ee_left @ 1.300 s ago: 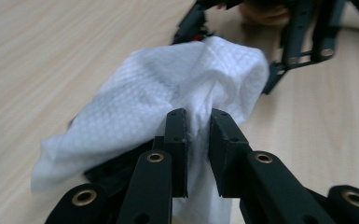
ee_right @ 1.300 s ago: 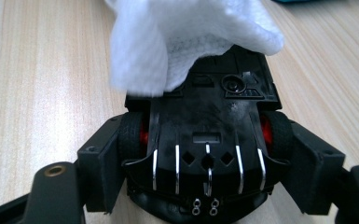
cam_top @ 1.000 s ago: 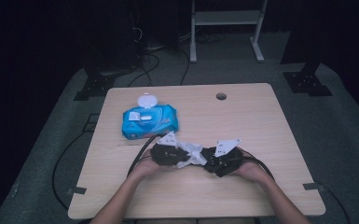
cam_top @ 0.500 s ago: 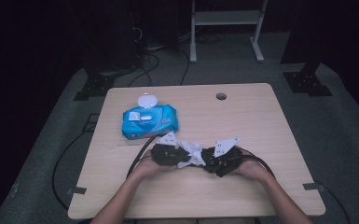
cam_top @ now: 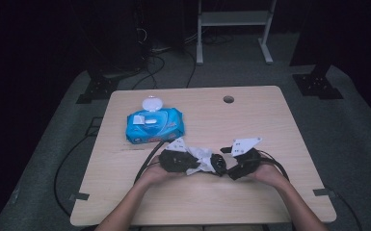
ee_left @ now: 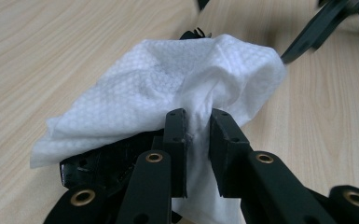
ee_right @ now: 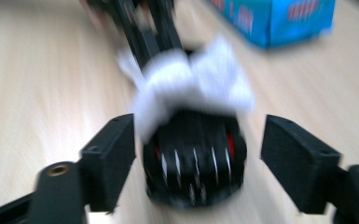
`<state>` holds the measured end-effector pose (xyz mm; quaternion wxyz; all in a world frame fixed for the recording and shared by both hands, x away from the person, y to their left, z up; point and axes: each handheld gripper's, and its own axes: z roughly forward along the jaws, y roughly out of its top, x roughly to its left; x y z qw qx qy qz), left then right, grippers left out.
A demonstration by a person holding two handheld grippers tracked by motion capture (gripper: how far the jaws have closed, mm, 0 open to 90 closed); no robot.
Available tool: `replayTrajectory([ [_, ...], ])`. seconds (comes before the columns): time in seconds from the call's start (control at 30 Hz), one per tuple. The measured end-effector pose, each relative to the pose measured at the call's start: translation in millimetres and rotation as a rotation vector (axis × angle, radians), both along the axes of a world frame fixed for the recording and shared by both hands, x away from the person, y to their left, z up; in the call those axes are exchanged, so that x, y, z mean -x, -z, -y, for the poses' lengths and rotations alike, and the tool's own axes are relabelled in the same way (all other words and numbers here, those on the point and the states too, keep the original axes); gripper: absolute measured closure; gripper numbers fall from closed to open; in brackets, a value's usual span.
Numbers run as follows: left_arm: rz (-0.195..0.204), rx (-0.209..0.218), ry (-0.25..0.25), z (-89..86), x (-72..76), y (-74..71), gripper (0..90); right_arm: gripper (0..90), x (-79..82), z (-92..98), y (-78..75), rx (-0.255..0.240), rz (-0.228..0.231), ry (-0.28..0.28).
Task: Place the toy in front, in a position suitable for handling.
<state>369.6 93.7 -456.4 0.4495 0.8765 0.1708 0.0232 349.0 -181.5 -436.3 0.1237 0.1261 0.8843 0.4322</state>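
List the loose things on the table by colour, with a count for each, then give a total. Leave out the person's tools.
Blue: 1, the wet-wipe pack
White: 1, the wipe
Black: 1, the small ridged object under the wipe; what it is cannot be told
Total: 3

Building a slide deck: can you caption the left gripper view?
Left gripper shut on a white wet wipe draped over a black object on the wooden table.
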Motion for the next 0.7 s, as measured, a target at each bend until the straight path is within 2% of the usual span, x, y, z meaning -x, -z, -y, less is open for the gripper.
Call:
replayTrajectory([
  [0.07,0.002,-0.001,-0.002,0.6,0.2,-0.3,77.0,36.7,4.9,-6.4,-7.4,-0.048,0.039,-0.028],
  [0.1,0.003,-0.004,0.002,0.8,0.5,-0.4,77.0,41.5,5.8,-12.8,-8.8,-0.049,0.054,-0.04],
  [0.17,0.001,-0.001,0.004,1.6,1.4,0.4,76.9,46.8,0.7,-27.3,-8.4,0.002,0.058,-0.048],
  [0.23,-0.004,0.002,0.01,1.7,1.8,0.6,76.3,56.5,-8.4,-38.2,-2.9,-0.003,0.033,-0.054],
  [0.37,-0.011,-0.003,0.02,-1.9,0.7,-0.7,71.2,73.4,-16.9,-42.6,7.9,0.008,-0.026,-0.057],
  [0.4,-0.001,-0.007,0.027,-3.7,0.0,-2.0,68.0,75.0,-17.5,-41.9,9.4,0.014,-0.033,-0.056],
  [0.5,0.034,0.029,0.029,-15.5,-1.1,-10.5,52.4,77.1,-17.3,-40.0,9.3,0.03,-0.028,-0.06],
  [0.57,0.06,0.042,0.006,-21.6,-1.9,-13.7,36.6,78.1,-16.4,-39.2,9.2,0.042,-0.019,-0.065],
  [0.63,0.068,0.033,0.004,-24.9,-3.8,-13.3,25.2,79.3,-15.9,-38.8,9.3,0.045,-0.014,-0.068],
  [0.7,0.065,0.013,0.015,-24.4,-5.5,-8.3,19.0,79.7,-14.9,-38.9,9.1,0.05,-0.007,-0.067],
])
